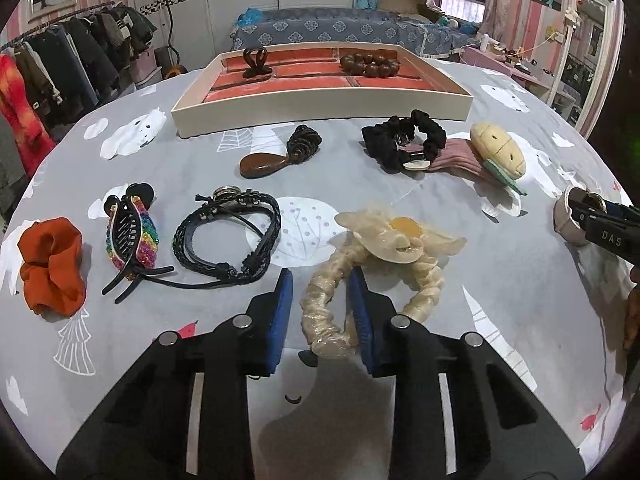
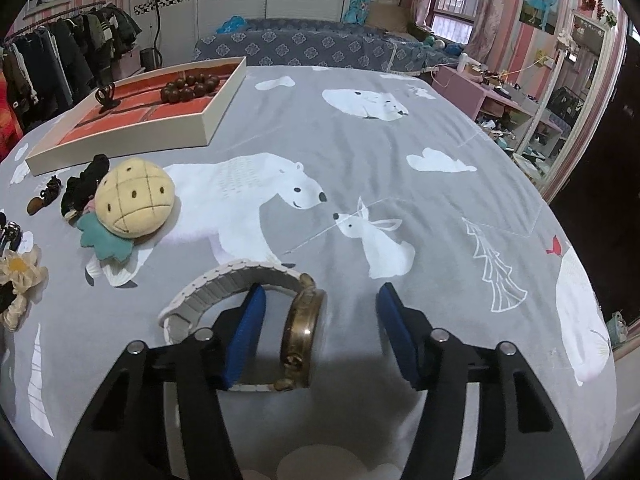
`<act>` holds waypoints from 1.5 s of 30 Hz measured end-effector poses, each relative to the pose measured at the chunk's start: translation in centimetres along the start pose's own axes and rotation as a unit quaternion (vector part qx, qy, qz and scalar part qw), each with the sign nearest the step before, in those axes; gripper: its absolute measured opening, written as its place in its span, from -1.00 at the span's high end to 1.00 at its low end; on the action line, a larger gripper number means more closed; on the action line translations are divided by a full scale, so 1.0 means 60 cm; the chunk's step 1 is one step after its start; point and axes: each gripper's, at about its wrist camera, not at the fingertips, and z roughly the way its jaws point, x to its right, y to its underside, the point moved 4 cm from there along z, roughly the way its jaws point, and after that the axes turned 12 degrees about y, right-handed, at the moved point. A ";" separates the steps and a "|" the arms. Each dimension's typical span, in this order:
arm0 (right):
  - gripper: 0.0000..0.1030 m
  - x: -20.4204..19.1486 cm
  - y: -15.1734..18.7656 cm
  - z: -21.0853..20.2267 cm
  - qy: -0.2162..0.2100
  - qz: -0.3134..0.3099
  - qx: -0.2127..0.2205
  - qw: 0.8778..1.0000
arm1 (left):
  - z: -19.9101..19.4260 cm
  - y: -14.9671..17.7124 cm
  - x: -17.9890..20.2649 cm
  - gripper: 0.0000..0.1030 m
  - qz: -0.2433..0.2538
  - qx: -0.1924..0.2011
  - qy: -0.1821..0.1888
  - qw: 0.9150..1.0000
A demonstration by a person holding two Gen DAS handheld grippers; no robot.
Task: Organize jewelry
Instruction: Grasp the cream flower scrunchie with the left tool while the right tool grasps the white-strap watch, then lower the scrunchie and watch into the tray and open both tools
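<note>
Cream scrunchie (image 1: 372, 280) with flower lying on grey printed bed cover (image 1: 500, 320), its near loop between fingers of left claw (image 1: 320, 312); jaws apart, not clamped. White-strap watch (image 2: 276, 320) standing on edge, gold case inside right claw (image 2: 320, 332), strap looping around left finger; jaws wide apart. Tray (image 1: 320, 108) well beyond, holding bead bracelet (image 1: 370, 65) and dark clip (image 1: 254, 62).

Surface: bench (image 1: 168, 168) under grey polar-bear cloth.
On it: tray (image 1: 320, 110), orange scrunchie (image 1: 52, 266), rainbow claw clip (image 1: 130, 234), cream flower scrunchie (image 1: 380, 256), watch (image 2: 256, 320).
</note>
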 end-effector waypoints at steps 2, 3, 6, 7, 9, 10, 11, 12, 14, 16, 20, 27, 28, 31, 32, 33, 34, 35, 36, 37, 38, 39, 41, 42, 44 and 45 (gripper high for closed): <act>0.03 -0.004 -0.001 0.000 -0.004 -0.002 -0.001 1.000 | 0.002 -0.001 0.001 0.51 0.004 -0.001 -0.001 1.000; 0.08 -0.006 -0.002 0.000 -0.006 -0.003 -0.002 1.000 | 0.003 -0.002 0.003 0.54 0.008 -0.003 -0.003 1.000; 0.21 -0.010 -0.002 -0.001 -0.014 -0.004 -0.003 1.000 | 0.006 -0.002 0.011 0.66 0.021 -0.006 -0.009 1.000; 0.24 -0.010 -0.002 -0.002 -0.016 -0.004 -0.003 1.000 | 0.007 -0.002 0.014 0.69 0.026 -0.006 -0.012 1.000; 0.29 -0.011 -0.001 -0.002 -0.019 -0.005 -0.004 1.000 | 0.007 -0.001 0.015 0.76 0.030 -0.007 -0.011 0.999; 0.32 -0.013 -0.001 -0.002 -0.020 -0.005 -0.004 1.000 | 0.006 -0.002 0.015 0.79 0.031 -0.007 -0.011 0.999; 0.35 -0.014 -0.002 -0.002 -0.022 -0.007 -0.005 1.000 | 0.006 -0.002 0.015 0.79 0.031 -0.008 -0.011 0.999; 0.41 -0.016 -0.002 -0.003 -0.023 -0.008 -0.005 1.000 | 0.006 -0.002 0.014 0.81 0.031 -0.008 -0.011 0.999; 0.47 -0.018 -0.003 -0.003 -0.018 -0.011 -0.005 1.000 | 0.005 -0.003 0.012 0.83 0.029 -0.006 -0.012 0.999; 0.61 -0.017 -0.004 -0.005 -0.013 -0.010 -0.002 1.000 | 0.002 -0.004 0.009 0.84 0.027 -0.002 -0.013 1.000; 0.67 -0.007 -0.002 -0.008 -0.019 0.005 0.002 1.000 | -0.014 -0.009 0.002 0.85 0.025 0.016 -0.022 0.999; 0.69 0.008 -0.010 -0.035 -0.015 0.024 0.028 0.999 | -0.041 -0.023 -0.007 0.85 0.022 0.038 -0.015 0.999; 0.69 0.009 -0.013 -0.041 -0.015 0.025 0.033 0.999 | -0.044 -0.026 -0.009 0.85 0.021 0.040 -0.014 0.999; 0.69 0.009 -0.025 -0.056 -0.022 0.028 0.044 0.998 | -0.056 -0.040 -0.014 0.85 0.019 0.052 -0.009 0.998; 0.69 0.007 -0.029 -0.060 -0.025 0.027 0.046 0.998 | -0.058 -0.045 -0.016 0.85 0.019 0.054 -0.004 0.998; 0.69 0.006 -0.033 -0.062 -0.026 0.026 0.047 0.998 | -0.059 -0.048 -0.017 0.85 0.018 0.055 0.000 0.998; 0.69 0.003 -0.037 -0.065 -0.027 0.025 0.048 0.998 | -0.060 -0.053 -0.019 0.85 0.017 0.057 0.003 0.998; 0.69 0.000 -0.043 -0.067 -0.029 0.024 0.050 0.998 | -0.062 -0.057 -0.022 0.85 0.016 0.058 0.004 0.998; 0.69 -0.001 -0.047 -0.067 -0.031 0.026 0.050 0.998 | -0.065 -0.065 -0.025 0.85 0.014 0.061 0.008 0.998; 0.69 -0.003 -0.053 -0.069 -0.035 0.029 0.050 0.998 | -0.067 -0.069 -0.027 0.85 0.012 0.063 0.010 0.998; 0.69 -0.004 -0.056 -0.071 -0.039 0.030 0.051 0.997 | -0.070 -0.075 -0.029 0.85 0.011 0.066 0.012 0.998; 0.69 -0.008 -0.064 -0.074 -0.044 0.032 0.054 0.997 | -0.076 -0.083 -0.030 0.85 0.011 0.070 0.016 0.997; 0.69 -0.013 -0.077 -0.081 -0.049 0.033 0.059 0.996 | -0.084 -0.093 -0.032 0.85 0.015 0.076 0.021 0.997; 0.69 -0.015 -0.083 -0.083 -0.053 0.034 0.061 0.996 | -0.089 -0.101 -0.032 0.85 0.017 0.079 0.024 0.996; 0.69 -0.023 -0.098 -0.088 -0.059 0.035 0.065 0.996 | -0.096 -0.116 -0.034 0.85 0.021 0.085 0.025 0.996; 0.69 -0.030 -0.112 -0.091 -0.061 0.032 0.069 0.995 | -0.099 -0.126 -0.036 0.85 0.022 0.088 0.026 0.996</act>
